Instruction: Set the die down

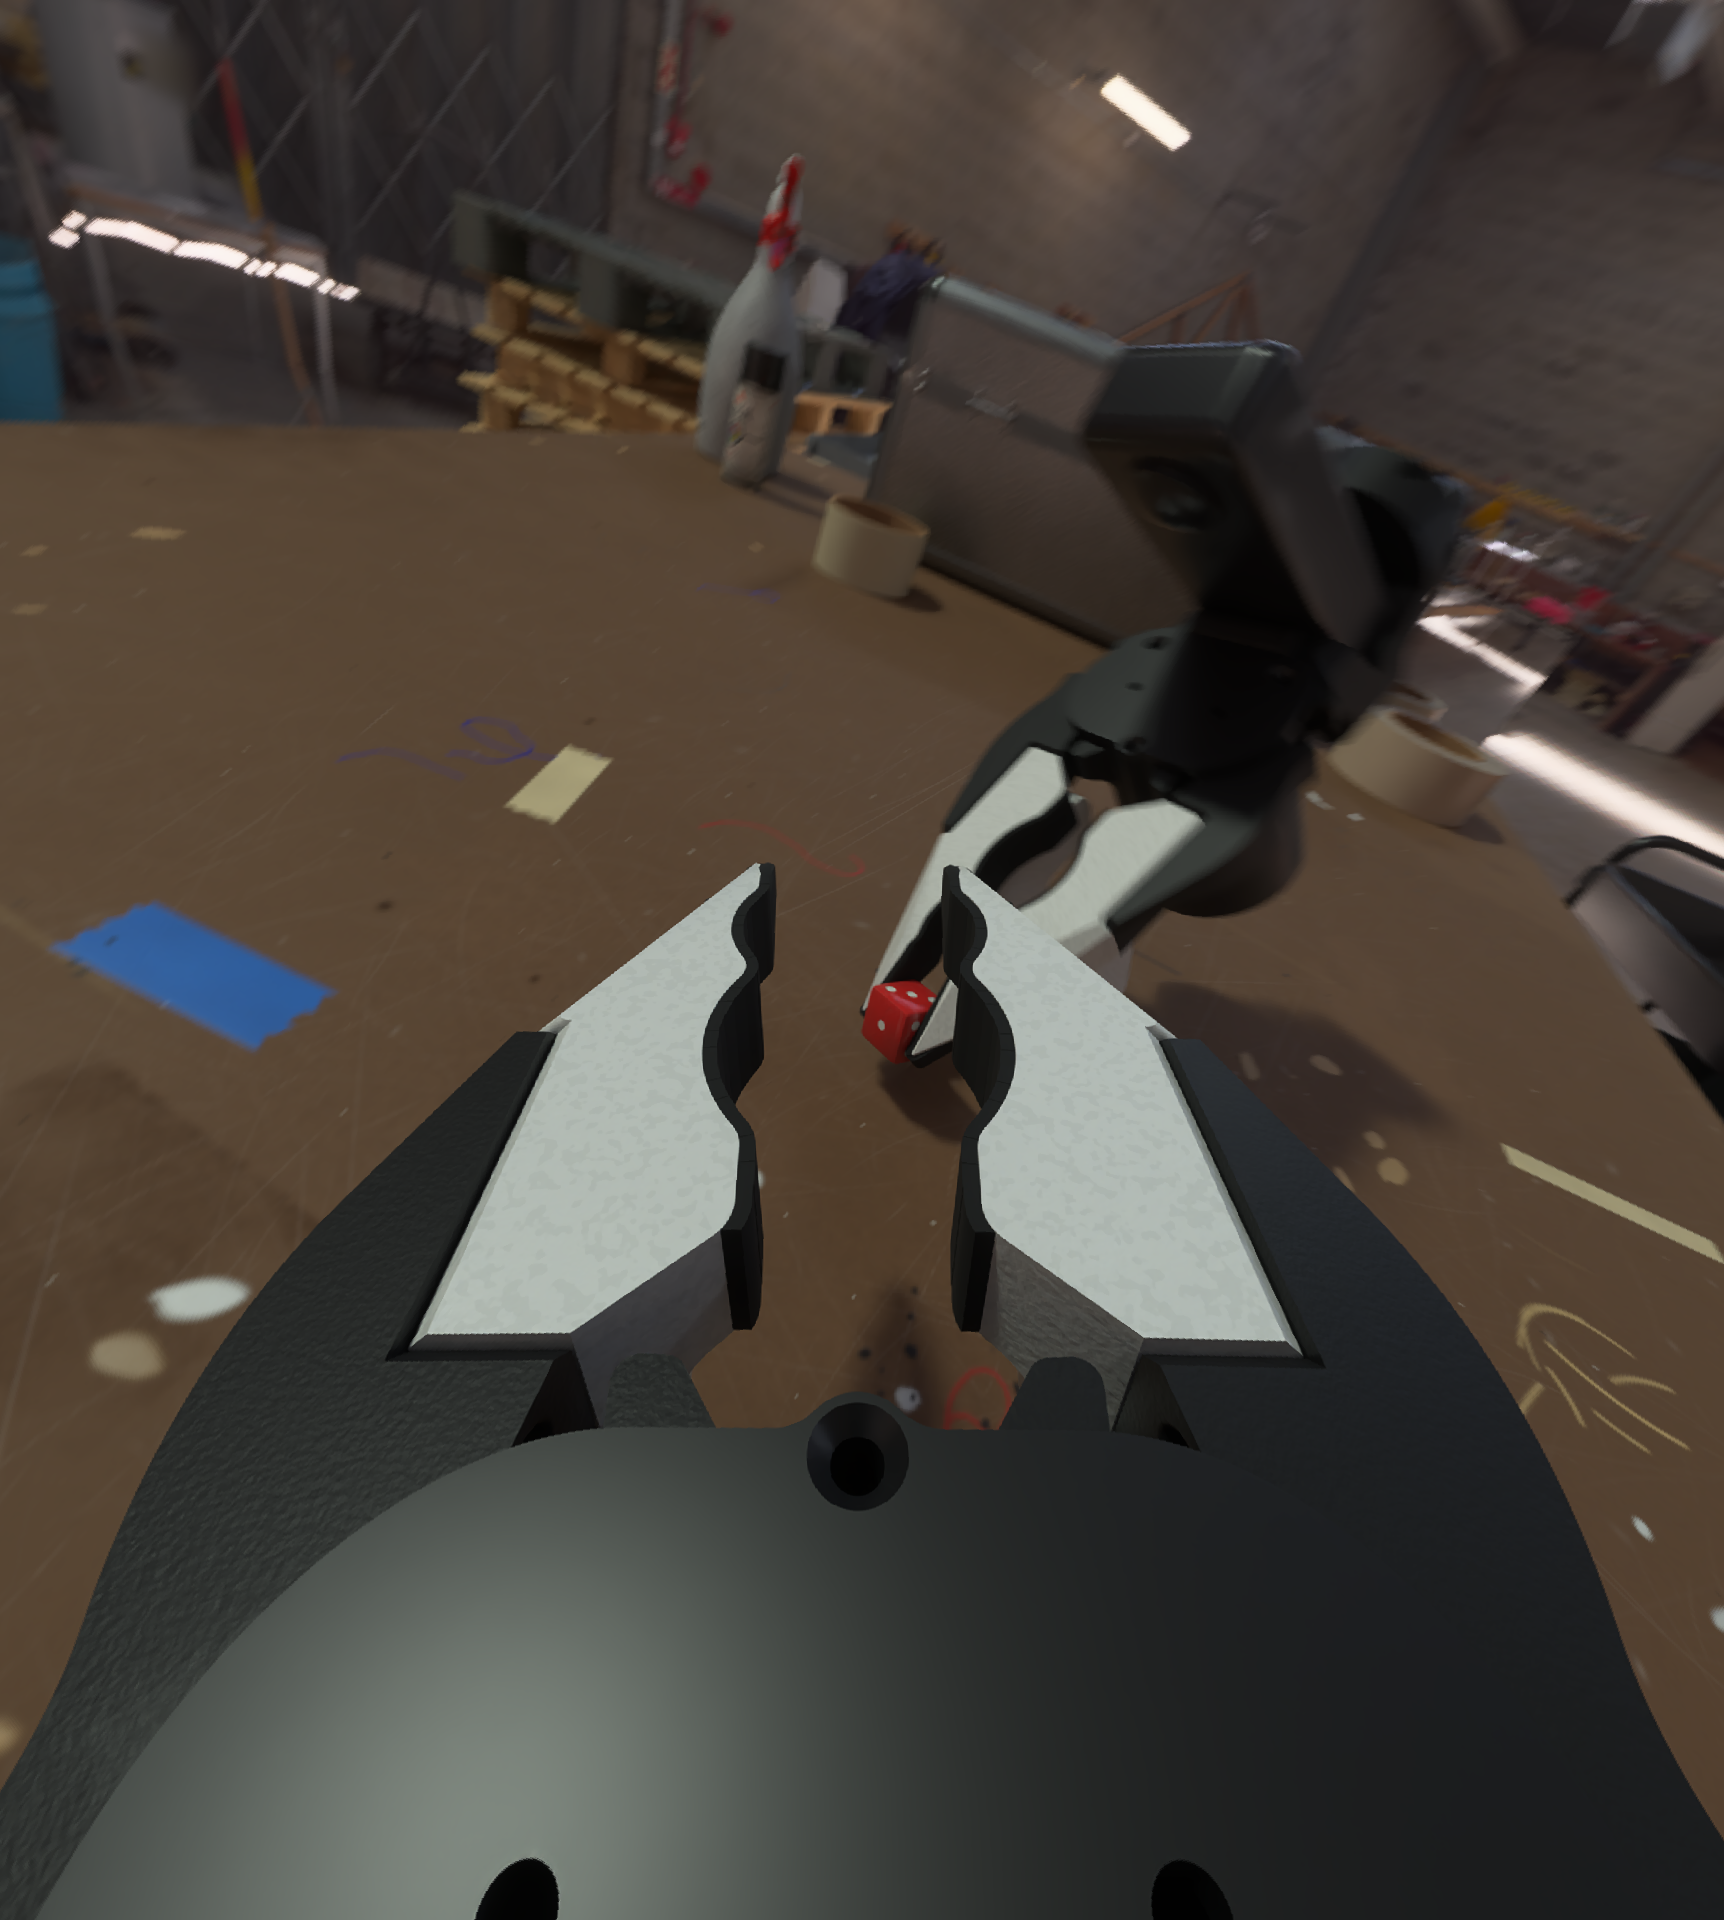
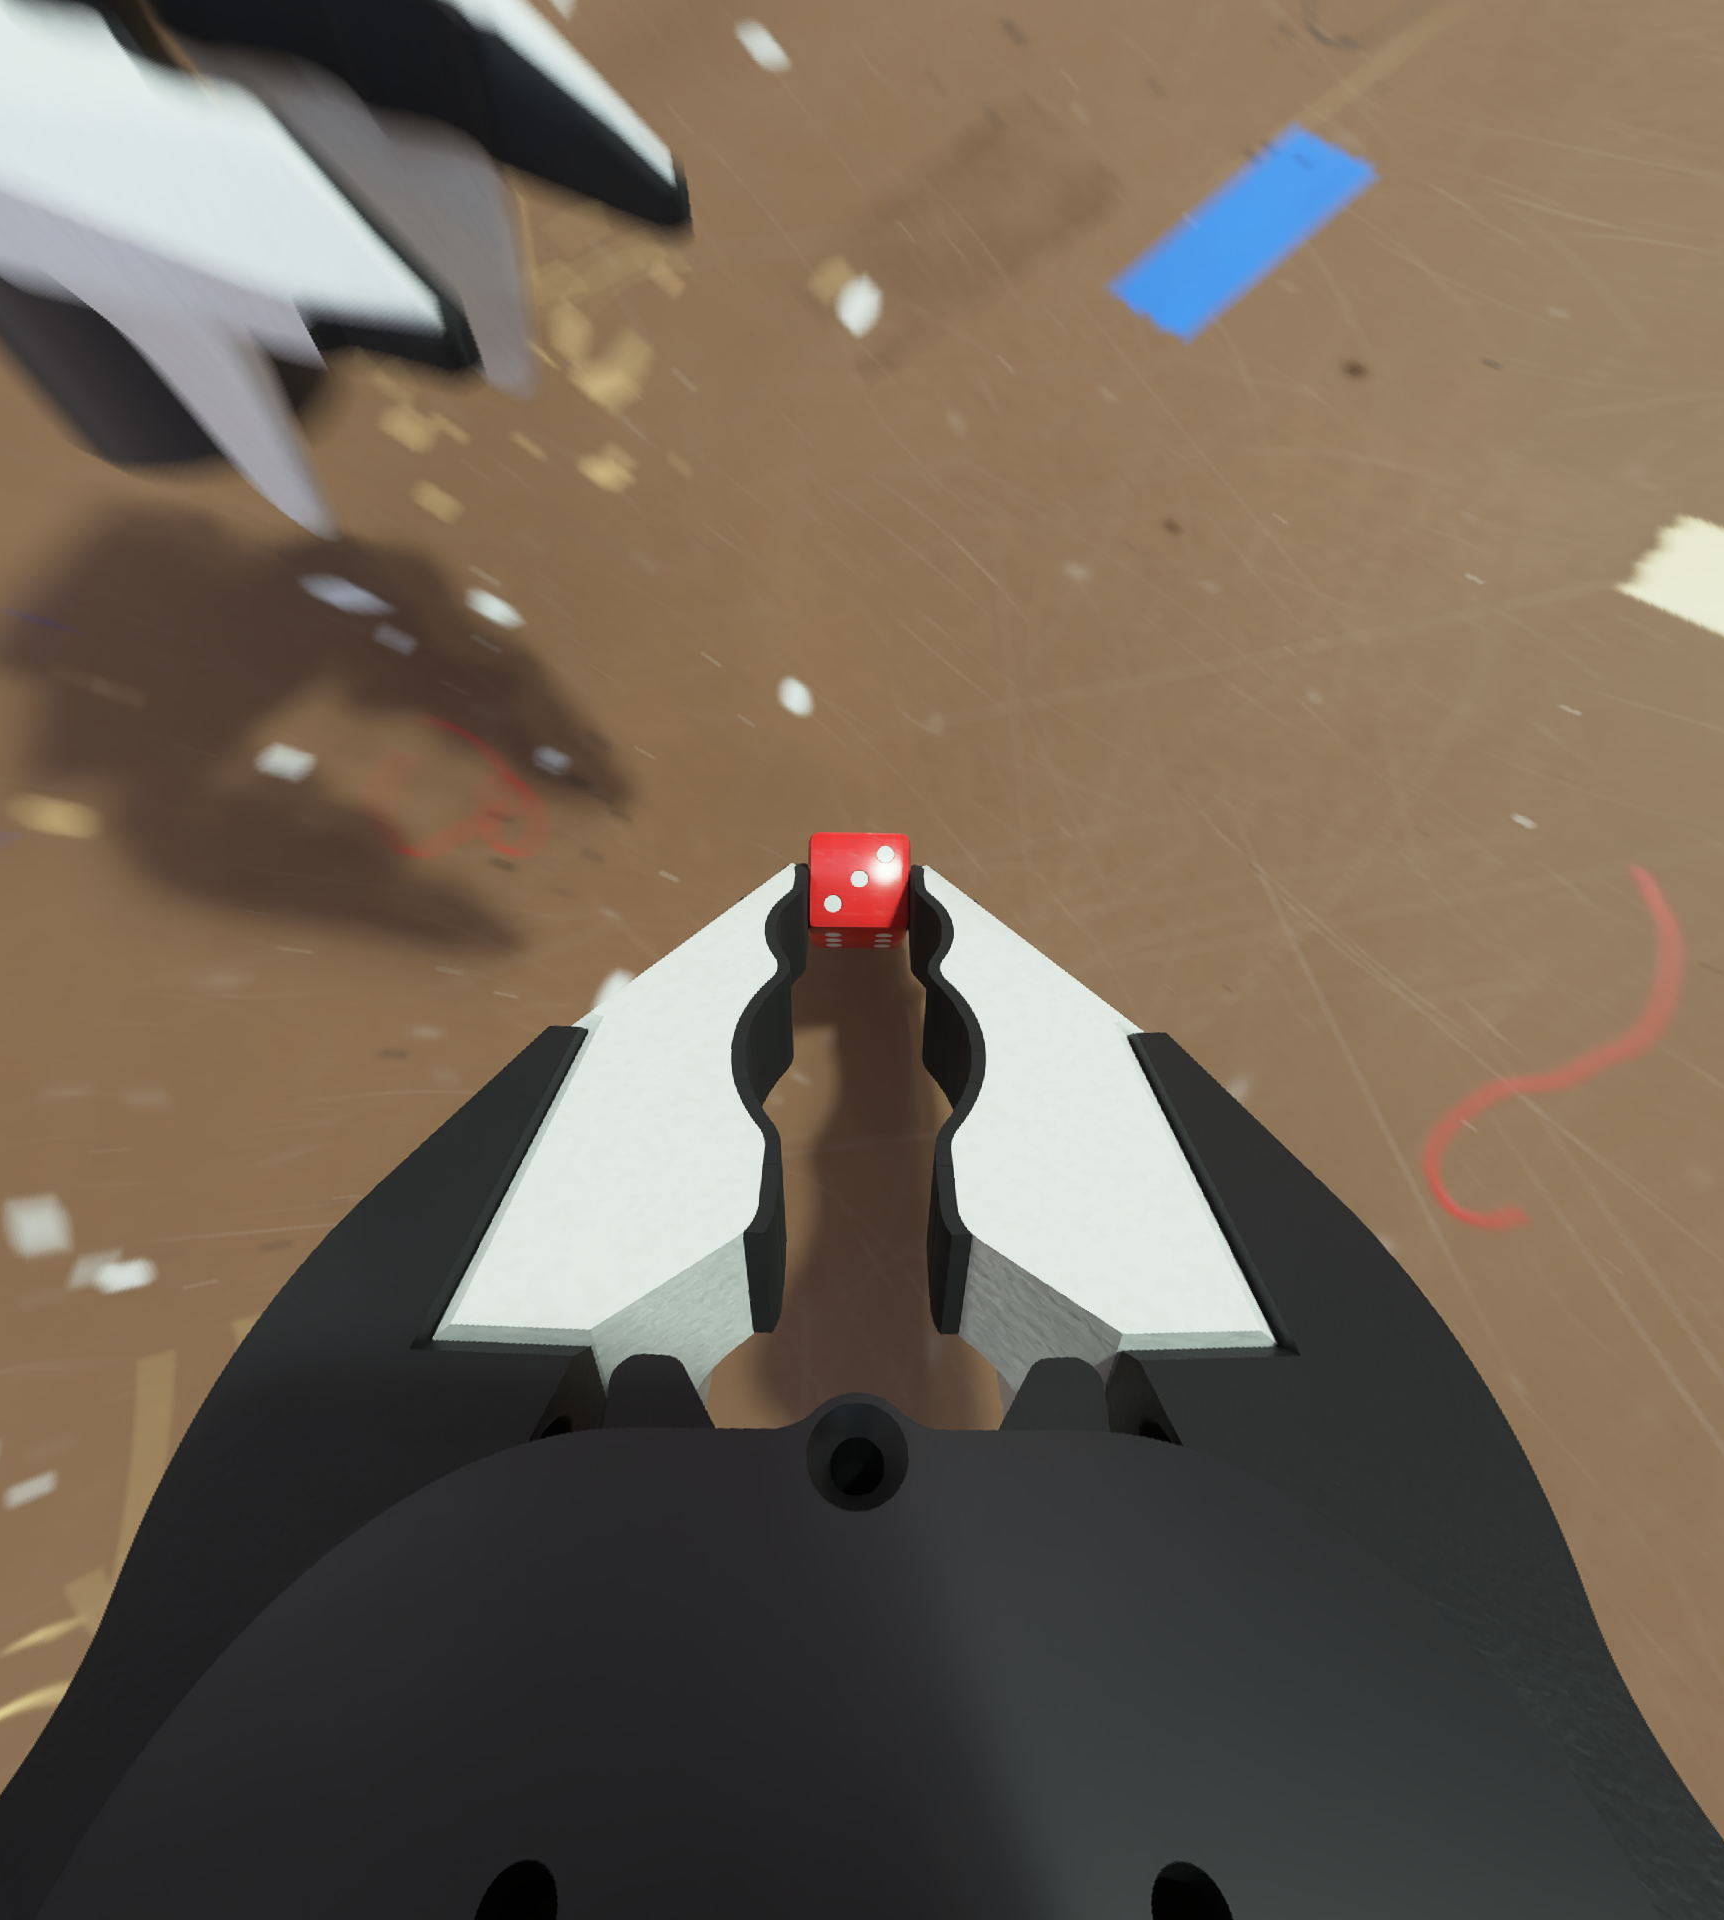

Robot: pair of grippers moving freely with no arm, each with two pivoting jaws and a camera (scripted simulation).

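Observation:
A small red die [image 2: 858, 881] with white dots is pinched between the fingertips of my right gripper [image 2: 858, 878], which is shut on it. It hangs a little above the brown table [image 2: 1253, 727], with its shadow under it. In the left wrist view the die [image 1: 896, 1018] shows just past my left gripper [image 1: 858, 878], held at the tips of the right gripper [image 1: 925, 1023], which slants down from the upper right. My left gripper is open and empty, close beside the die. One of its fingers [image 2: 214, 239] shows blurred at the top left of the right wrist view.
Two tape rolls [image 1: 868, 540] [image 1: 1409, 774] and a white bowling-pin-shaped bottle [image 1: 759, 343] stand at the table's far side. A black bin [image 1: 1710, 956] sits off the right edge. A flat blue tape patch [image 1: 193, 971] lies to the left.

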